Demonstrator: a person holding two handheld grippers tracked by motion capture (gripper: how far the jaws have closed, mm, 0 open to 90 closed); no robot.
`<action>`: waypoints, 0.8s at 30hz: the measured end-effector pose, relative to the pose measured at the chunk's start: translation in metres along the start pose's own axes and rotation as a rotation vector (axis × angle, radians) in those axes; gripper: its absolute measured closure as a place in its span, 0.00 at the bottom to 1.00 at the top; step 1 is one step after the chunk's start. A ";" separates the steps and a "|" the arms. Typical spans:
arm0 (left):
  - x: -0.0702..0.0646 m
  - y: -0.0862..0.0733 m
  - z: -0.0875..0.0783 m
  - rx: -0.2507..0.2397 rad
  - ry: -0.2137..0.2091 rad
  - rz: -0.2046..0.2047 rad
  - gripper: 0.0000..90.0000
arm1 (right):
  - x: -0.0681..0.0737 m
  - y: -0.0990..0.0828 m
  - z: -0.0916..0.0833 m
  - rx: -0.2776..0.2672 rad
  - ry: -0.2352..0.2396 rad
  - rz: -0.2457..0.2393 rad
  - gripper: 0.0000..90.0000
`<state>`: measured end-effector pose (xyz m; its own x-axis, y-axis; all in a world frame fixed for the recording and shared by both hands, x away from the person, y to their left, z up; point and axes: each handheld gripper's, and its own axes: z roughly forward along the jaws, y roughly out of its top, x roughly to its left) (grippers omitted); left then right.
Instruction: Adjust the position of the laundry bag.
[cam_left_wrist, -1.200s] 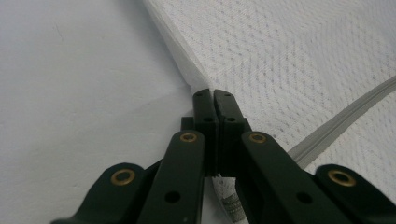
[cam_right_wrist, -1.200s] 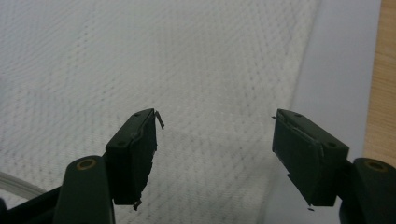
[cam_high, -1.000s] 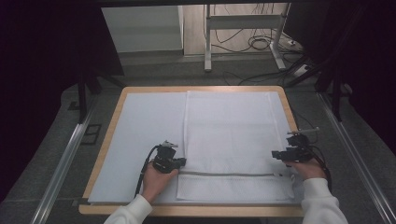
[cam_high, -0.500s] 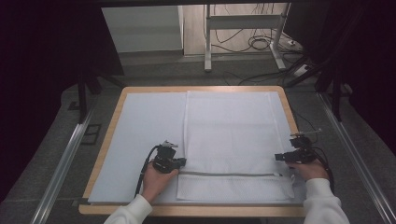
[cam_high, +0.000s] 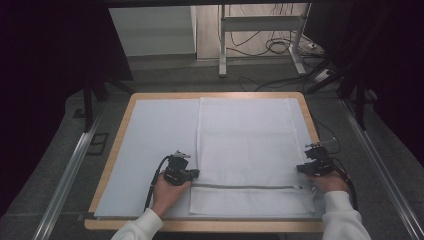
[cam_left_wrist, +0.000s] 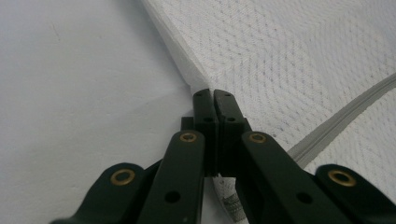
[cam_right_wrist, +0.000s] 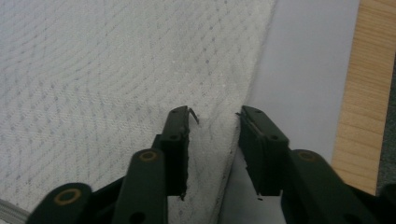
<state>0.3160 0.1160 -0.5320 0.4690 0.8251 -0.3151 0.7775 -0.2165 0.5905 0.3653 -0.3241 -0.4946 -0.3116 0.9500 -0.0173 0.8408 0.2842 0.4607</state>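
White mesh laundry bag (cam_high: 246, 150) lies flat on the pale sheet (cam_high: 150, 145) that covers the wooden counter (cam_high: 210, 226), right of the middle, its long sides running away from the person. A grey zipper (cam_high: 247, 186) crosses it near the person's end. The left claw (cam_high: 194, 173) sits at the bag's left edge just above the zipper; in the left gripper view its jaws are pressed together on that edge (cam_left_wrist: 196, 81), with the zipper (cam_left_wrist: 345, 109) running off to the right. The right claw (cam_high: 301, 169) sits at the bag's right edge, at about the same level. In the right gripper view (cam_right_wrist: 214, 122) its jaws stand partly apart, astride the bag's edge (cam_right_wrist: 247, 88), and have just been closing; the pads do not yet press the mesh. Both hands rest low on the counter.
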 end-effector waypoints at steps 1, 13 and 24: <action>0.000 0.000 0.000 0.000 0.000 0.001 0.99 | 0.001 0.000 0.000 -0.002 0.002 -0.002 0.77; 0.000 0.000 0.000 0.002 -0.001 0.004 0.99 | 0.002 0.002 0.001 0.004 0.052 0.001 0.97; 0.001 0.001 -0.002 -0.006 -0.010 -0.003 0.99 | -0.001 0.001 -0.001 -0.018 0.081 0.006 0.98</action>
<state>0.3165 0.1170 -0.5304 0.4712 0.8202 -0.3243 0.7762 -0.2111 0.5941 0.3660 -0.3251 -0.4932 -0.3415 0.9382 0.0568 0.8349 0.2751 0.4767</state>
